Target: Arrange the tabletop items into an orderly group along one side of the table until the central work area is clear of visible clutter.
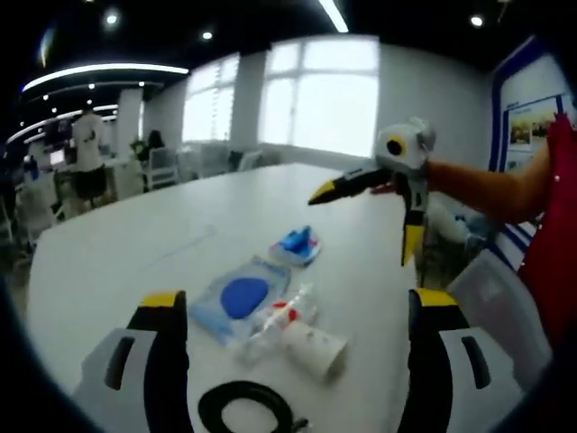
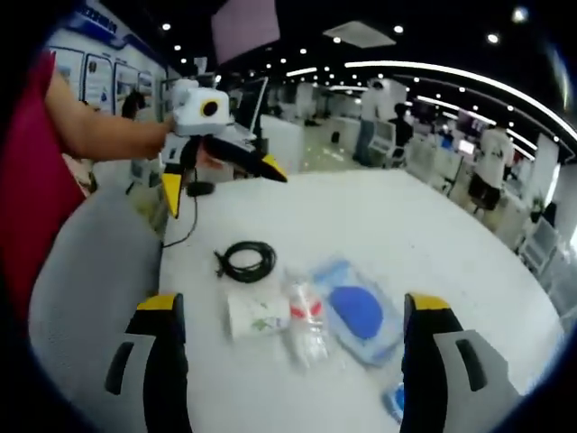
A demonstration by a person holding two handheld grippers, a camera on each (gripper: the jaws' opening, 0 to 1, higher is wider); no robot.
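In the left gripper view our left gripper [image 1: 297, 311] has its jaws spread wide above the white table [image 1: 126, 262], where a coiled black cable [image 1: 245, 408], a white paper cup [image 1: 315, 347] on its side, a clear bottle [image 1: 275, 320], a blue pouch [image 1: 239, 302] and a small blue packet [image 1: 297, 244] lie close together, while our right gripper [image 1: 374, 212] hangs parted above the table's far side. In the right gripper view the right gripper [image 2: 293, 311] is spread wide over the same cluster, the left gripper [image 2: 221, 180] parted beyond it

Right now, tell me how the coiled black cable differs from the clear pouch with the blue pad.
The coiled black cable is a dark, open ring; the clear pouch is a flat, see-through packet with a blue oval pad inside. The cable lies apart at the row's end, while the pouch lies against a small bottle. Both rest flat on the white table, ungripped.
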